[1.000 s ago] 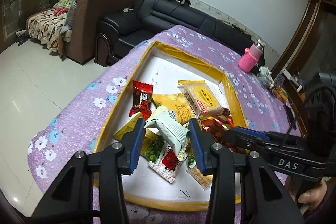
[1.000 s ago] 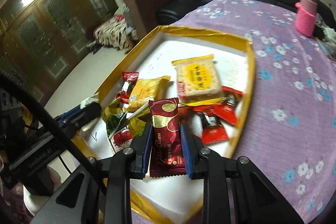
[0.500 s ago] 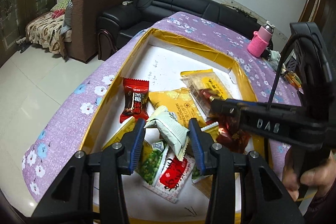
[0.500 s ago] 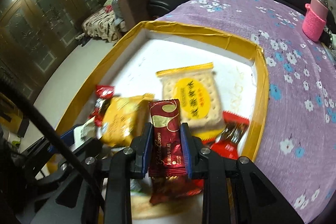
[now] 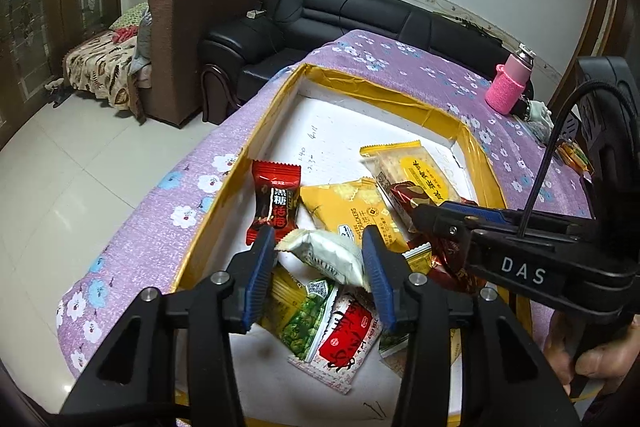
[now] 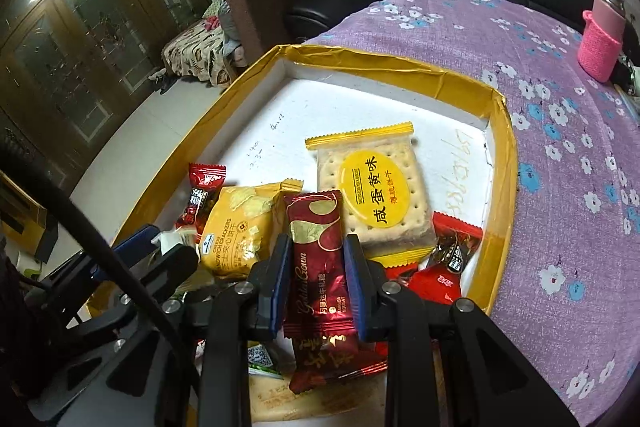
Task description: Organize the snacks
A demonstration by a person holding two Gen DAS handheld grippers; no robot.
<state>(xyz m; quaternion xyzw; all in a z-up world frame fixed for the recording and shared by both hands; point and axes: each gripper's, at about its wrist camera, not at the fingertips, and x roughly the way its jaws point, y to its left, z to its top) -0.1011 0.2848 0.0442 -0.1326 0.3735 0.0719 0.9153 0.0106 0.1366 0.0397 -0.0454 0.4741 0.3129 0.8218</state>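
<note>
Left wrist view gives us the white packet [image 5: 326,257] between the pads of our left gripper [image 5: 320,259], whose jaws are opening; the packet's crimped end sits against the left pad and its far corner reaches the right pad, so we cannot say how firmly it is pressed. Below it, nearer the gripper's base, lie a green pea packet [image 5: 308,315] and a red-and-white packet [image 5: 348,331], overlapping each other. Just ahead of the left fingertip stands a red candy wrapper [image 5: 276,203], and ahead between the fingers a yellow cracker pack [image 5: 352,207]. Beyond that, to the right, lies the clear biscuit pack with a yellow label [image 5: 416,175].

Our right gripper [image 6: 316,263] is clamped on a dark red nougat bar [image 6: 318,251], pads pressed on both long edges, the bar lengthwise along the fingers. In the left view this gripper [image 5: 416,215] reaches in from the right, over the pile, with the bar's tip [image 5: 404,193] showing at its nose and our hand [image 5: 592,359] on the handle.

All of it sits in a shallow white tray with a yellow-taped rim [image 5: 384,89], on a purple flowered cloth [image 5: 168,227]. A pink bottle [image 5: 510,83] stands well beyond the tray, right.
</note>
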